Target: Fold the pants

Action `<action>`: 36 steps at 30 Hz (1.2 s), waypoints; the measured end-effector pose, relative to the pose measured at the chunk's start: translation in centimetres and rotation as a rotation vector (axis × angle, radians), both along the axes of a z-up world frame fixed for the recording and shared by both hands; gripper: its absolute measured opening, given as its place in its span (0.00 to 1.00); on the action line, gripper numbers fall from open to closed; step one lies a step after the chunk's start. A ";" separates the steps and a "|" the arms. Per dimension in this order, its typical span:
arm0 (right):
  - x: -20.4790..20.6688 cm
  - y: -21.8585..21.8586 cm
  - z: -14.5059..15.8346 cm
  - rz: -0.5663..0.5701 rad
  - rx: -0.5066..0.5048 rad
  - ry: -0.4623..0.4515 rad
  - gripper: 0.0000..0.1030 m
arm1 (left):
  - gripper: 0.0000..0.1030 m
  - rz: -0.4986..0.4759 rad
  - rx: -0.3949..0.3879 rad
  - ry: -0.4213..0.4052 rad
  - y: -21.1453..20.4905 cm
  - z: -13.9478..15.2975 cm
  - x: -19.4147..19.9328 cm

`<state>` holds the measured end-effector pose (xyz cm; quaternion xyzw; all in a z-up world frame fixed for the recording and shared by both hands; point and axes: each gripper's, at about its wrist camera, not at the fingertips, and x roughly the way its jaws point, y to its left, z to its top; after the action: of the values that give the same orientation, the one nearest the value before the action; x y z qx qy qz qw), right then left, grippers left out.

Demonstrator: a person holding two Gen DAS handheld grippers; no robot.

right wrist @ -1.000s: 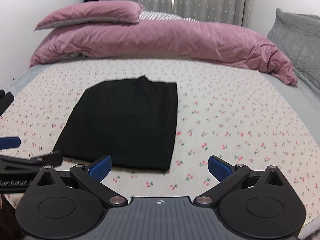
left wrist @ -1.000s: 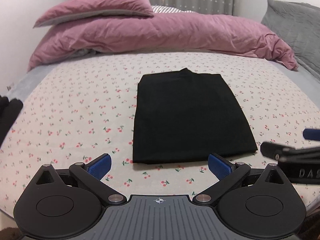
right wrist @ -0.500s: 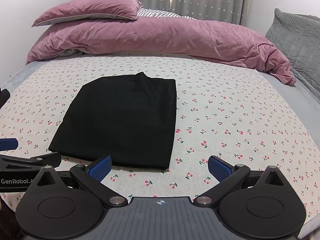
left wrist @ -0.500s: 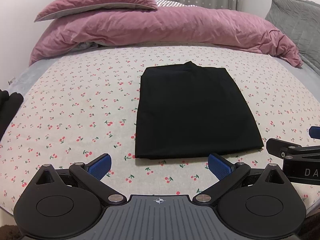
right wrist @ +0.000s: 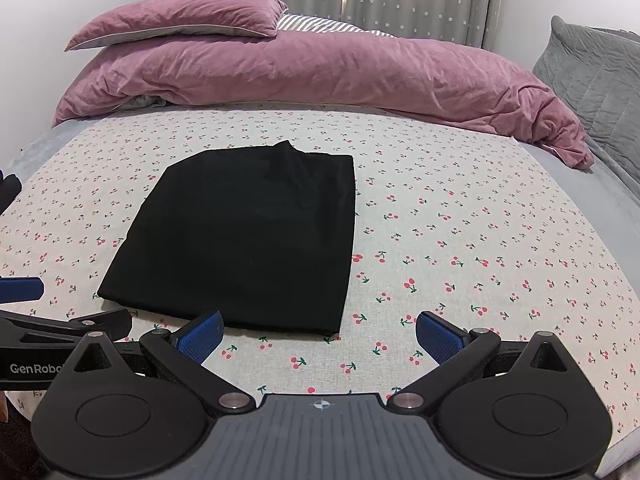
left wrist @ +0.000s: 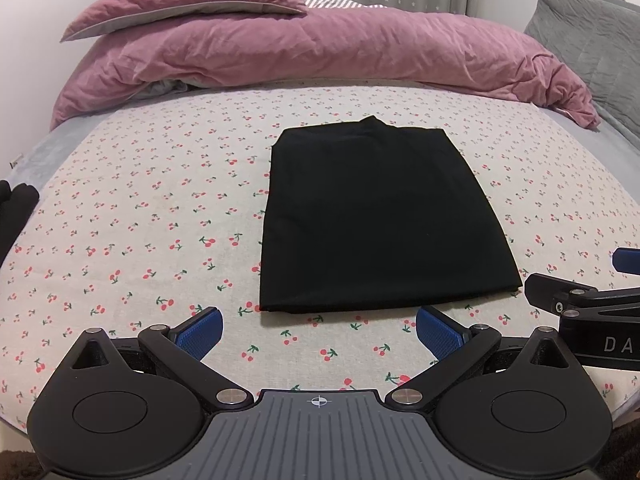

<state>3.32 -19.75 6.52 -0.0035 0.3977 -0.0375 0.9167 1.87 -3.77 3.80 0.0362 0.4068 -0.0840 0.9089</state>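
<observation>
The black pants (left wrist: 380,220), folded into a flat, neat rectangle, lie on the cherry-print bed sheet (left wrist: 140,220) in the middle of the bed. The left gripper (left wrist: 318,330) hovers just short of their near edge, its blue-padded jaws spread wide and holding nothing. The right gripper (right wrist: 318,330) is likewise wide open and empty, near the pants' near right corner, with the garment ahead and to its left. A rumpled mauve duvet (right wrist: 320,72) and matching pillow (right wrist: 180,20) lie well beyond the pants.
</observation>
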 end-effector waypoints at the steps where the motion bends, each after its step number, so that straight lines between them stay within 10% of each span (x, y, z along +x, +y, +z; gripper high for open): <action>1: 0.0 0.0 0.0 0.001 0.001 0.001 0.99 | 1.00 -0.002 -0.001 0.001 0.0 0.0 0.0; 36: 0.2 0.6 -0.2 0.024 0.011 0.012 0.99 | 1.00 0.012 0.020 -0.009 0.2 -0.2 0.1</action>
<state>3.51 -19.18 6.29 -0.0037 0.4033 -0.0242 0.9148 2.01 -3.61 3.60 0.0433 0.4039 -0.0743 0.9108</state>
